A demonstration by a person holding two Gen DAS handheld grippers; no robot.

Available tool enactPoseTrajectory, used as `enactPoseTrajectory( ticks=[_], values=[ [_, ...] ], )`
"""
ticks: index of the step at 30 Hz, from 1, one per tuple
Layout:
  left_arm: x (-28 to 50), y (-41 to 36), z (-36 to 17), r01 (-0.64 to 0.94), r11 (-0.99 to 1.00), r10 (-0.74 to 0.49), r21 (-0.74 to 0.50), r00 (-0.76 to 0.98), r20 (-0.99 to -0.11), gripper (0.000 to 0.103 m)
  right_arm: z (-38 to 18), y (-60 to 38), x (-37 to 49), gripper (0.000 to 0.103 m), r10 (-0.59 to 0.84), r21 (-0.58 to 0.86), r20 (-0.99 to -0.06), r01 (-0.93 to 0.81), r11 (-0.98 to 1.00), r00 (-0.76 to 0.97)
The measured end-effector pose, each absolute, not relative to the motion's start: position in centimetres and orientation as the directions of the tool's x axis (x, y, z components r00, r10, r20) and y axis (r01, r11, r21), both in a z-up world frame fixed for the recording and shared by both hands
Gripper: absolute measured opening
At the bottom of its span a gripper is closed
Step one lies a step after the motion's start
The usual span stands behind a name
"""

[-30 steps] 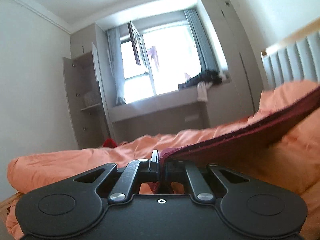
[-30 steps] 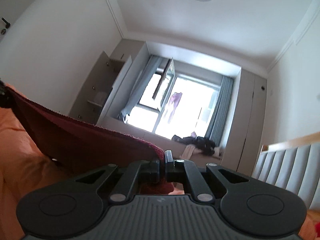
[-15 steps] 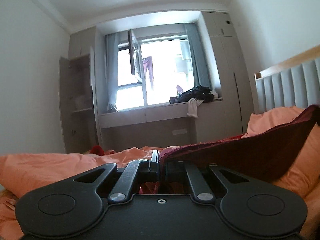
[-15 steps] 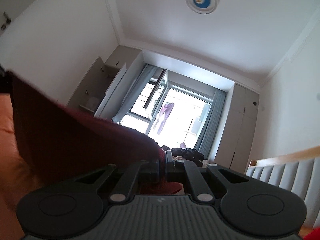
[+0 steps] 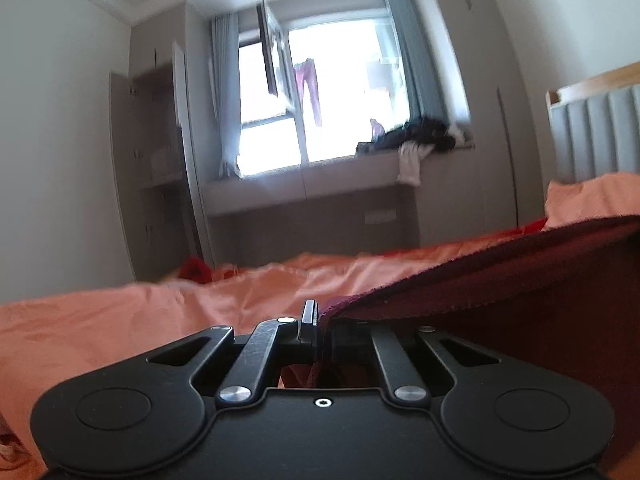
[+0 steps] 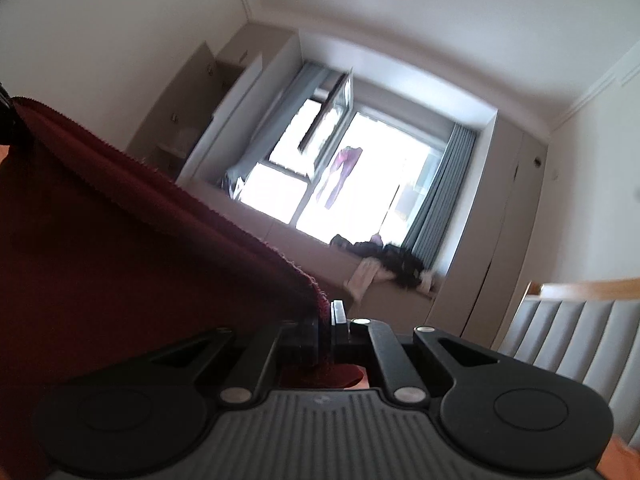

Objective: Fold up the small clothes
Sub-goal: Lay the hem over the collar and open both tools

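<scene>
A dark red cloth (image 5: 520, 292) is stretched between my two grippers, above an orange bedspread (image 5: 140, 320). My left gripper (image 5: 320, 320) is shut on one corner of the cloth, which runs off to the right. In the right wrist view the same cloth (image 6: 120, 248) runs off to the left, and my right gripper (image 6: 326, 320) is shut on its other corner. The cloth hangs below its taut top edge and hides what lies under it.
A grey padded headboard (image 5: 596, 132) stands at the right. A window bench (image 5: 320, 192) with a pile of dark clothes (image 5: 416, 136) runs along the far wall. An open wardrobe (image 5: 156, 152) stands at the left. A small red item (image 5: 196, 270) lies on the bed's far side.
Both grippers have tilted down and turned, keeping hold of the cloth. The left view now shows more bedspread; the right view has rolled and the cloth's top edge slopes more steeply.
</scene>
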State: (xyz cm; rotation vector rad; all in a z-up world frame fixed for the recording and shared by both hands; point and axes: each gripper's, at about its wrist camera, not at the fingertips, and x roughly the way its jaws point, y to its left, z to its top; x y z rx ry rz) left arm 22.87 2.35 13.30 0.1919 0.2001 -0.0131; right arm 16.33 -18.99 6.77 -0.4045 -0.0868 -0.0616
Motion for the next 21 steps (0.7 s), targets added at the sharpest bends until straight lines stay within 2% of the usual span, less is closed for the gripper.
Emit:
enactPoseTrajectory(
  ticks=[5, 13, 15, 18, 19, 20, 21],
  values=[
    [29.9, 3.3, 10.3, 0.017, 0.985, 0.039, 0.171, 0.947, -0.319, 0.006, 4.0, -18.2, 23.1, 0.005, -0.022, -0.390, -0.052, 0.000, 0.921, 0.998],
    [35.7, 6.4, 5.9, -0.005, 0.998, 0.035, 0.065, 0.882, -0.470, 0.011, 1.2, -16.2, 28.1, 0.006, -0.006, -0.451, -0.140, -0.058, 0.891, 0.990],
    [36.5, 6.6, 5.1, -0.010, 0.999, 0.034, 0.050, 0.867, -0.497, 0.013, 0.4, -16.0, 28.5, 0.009, -0.010, -0.448, -0.167, -0.067, 0.892, 0.986],
    [37.2, 5.8, 4.0, -0.006, 0.997, 0.045, 0.078, 0.855, -0.517, 0.016, -0.5, -15.6, 28.9, 0.018, -0.022, -0.443, -0.195, -0.068, 0.894, 0.981],
    [37.0, 5.4, 3.8, -0.008, 0.996, 0.053, 0.088, 0.853, -0.519, 0.017, -0.8, -15.5, 29.0, 0.024, -0.023, -0.444, -0.201, -0.070, 0.893, 0.979],
    [37.2, 5.4, 3.6, -0.010, 0.995, 0.058, 0.096, 0.851, -0.522, 0.019, -0.5, -15.5, 29.3, 0.039, -0.025, -0.446, -0.204, -0.070, 0.892, 0.979],
    [37.2, 5.4, 3.5, -0.013, 0.996, 0.059, 0.091, 0.850, -0.523, 0.023, -0.5, -15.5, 29.3, 0.049, -0.028, -0.448, -0.203, -0.067, 0.892, 0.979]
  ],
)
